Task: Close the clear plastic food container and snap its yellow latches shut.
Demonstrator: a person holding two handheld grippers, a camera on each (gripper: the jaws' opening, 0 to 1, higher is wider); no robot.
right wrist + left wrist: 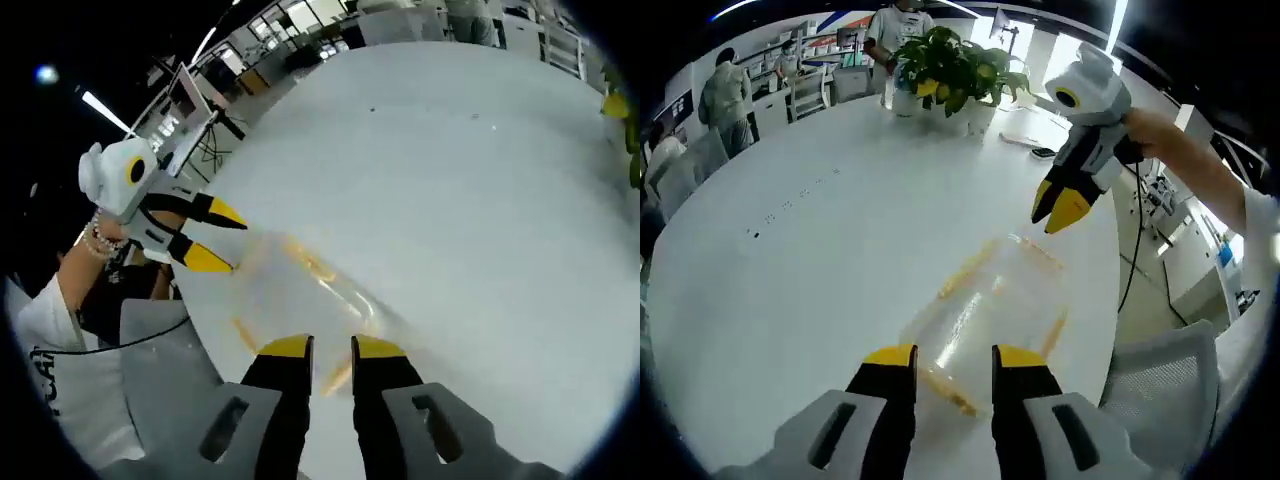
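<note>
Both grippers, left [953, 352] and right [330, 344], hovered slightly open and empty over the clear container [990, 315] near the white tabletop's [790, 250] edge. Pressing a yellow latch [965, 270] could probably push the light container off.

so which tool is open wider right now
The left tool, beside the clear container: its yellow tips are spread well apart. The right tool has its tips nearly together.

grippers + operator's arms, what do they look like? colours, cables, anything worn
Both grippers alike: the left gripper and right gripper have black jaws with yellow tips on grey mounts. Each carries a white housing, with a black cable trailing from it. The person wears a white short sleeve and a beaded bracelet.
</note>
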